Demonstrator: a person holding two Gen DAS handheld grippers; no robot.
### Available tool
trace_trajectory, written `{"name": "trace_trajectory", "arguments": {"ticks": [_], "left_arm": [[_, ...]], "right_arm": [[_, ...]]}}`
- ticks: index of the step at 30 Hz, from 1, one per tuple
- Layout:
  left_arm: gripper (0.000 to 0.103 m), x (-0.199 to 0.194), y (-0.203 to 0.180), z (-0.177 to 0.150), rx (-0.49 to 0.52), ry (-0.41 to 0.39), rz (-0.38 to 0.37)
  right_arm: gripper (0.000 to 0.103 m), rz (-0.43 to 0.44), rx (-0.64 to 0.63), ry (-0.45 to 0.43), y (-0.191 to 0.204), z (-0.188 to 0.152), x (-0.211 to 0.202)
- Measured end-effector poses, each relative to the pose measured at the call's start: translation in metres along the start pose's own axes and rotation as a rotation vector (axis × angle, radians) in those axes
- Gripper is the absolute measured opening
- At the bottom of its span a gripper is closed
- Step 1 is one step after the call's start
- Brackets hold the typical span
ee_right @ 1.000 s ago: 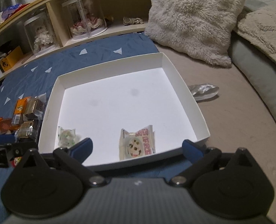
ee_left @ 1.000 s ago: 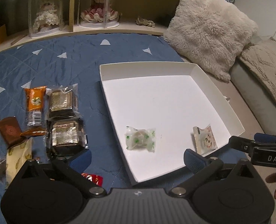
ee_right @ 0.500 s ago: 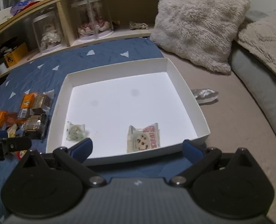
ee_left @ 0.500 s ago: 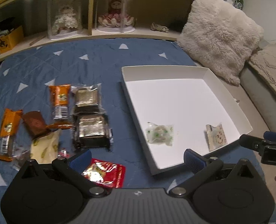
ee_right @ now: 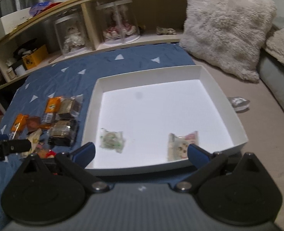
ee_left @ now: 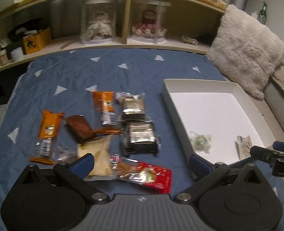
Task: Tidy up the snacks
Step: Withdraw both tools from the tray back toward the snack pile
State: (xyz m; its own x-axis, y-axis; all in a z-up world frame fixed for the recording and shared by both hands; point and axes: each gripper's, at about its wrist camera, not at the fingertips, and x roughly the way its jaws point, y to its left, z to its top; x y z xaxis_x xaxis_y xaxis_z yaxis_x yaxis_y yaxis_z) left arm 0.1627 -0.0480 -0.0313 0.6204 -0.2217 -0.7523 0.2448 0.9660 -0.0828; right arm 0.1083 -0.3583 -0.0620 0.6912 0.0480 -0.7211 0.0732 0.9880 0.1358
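Left gripper point(ee_left: 140, 159): your jaws are spread wide and hold nothing; they hang over the near edge of the loose snack pile on the blue quilt point(ee_left: 122, 73).
Red packet point(ee_left: 147, 175): it lies flat right between your fingertips. Judge it light, crinkly and slippery; pinch a sealed edge, not the middle.
Dark tray snacks point(ee_left: 141, 139): two clear-wrapped packs just beyond the red one. They are probably stiffer inside, so take them across the short sides.
Orange bars point(ee_left: 104, 106): they sit further left among the pile, thin and light; grip them mid-length.
White box point(ee_left: 207, 84): to your right, apart from the pile, with two small sweets near its front wall.
Right gripper point(ee_right: 141, 154): your jaws are spread and empty, poised at the box's front wall point(ee_right: 142, 170).
Green-speckled sweet point(ee_right: 112, 140): inside the box, front left; soft wrapper, light.
Cookie packet point(ee_right: 182, 144): inside, front right, close to your right fingertip point(ee_right: 197, 154); likely brittle, so squeeze gently.
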Motion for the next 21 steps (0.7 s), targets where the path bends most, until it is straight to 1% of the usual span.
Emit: {"name": "trace_trajectory", "arguments": {"ticks": [9, 15, 18, 21], "left_arm": [[0.103, -0.015, 0.048, -0.002, -0.020, -0.016, 0.052], [0.103, -0.019, 0.089, -0.006, -0.075, -0.024, 0.105], [0.103, -0.015, 0.107, -0.006, -0.142, -0.020, 0.102], [0.103, -0.010, 0.117, -0.005, -0.192, -0.011, 0.067]], "right_arm": [[0.103, 0.084, -0.050, -0.034, 0.037, 0.000, 0.005], [0.103, 0.152, -0.092, -0.035, 0.065, -0.002, 0.014], [0.103, 0.195, -0.122, -0.041, 0.076, -0.005, 0.019], [0.103, 0.241, -0.184, -0.055, 0.088, -0.009, 0.024]]}}
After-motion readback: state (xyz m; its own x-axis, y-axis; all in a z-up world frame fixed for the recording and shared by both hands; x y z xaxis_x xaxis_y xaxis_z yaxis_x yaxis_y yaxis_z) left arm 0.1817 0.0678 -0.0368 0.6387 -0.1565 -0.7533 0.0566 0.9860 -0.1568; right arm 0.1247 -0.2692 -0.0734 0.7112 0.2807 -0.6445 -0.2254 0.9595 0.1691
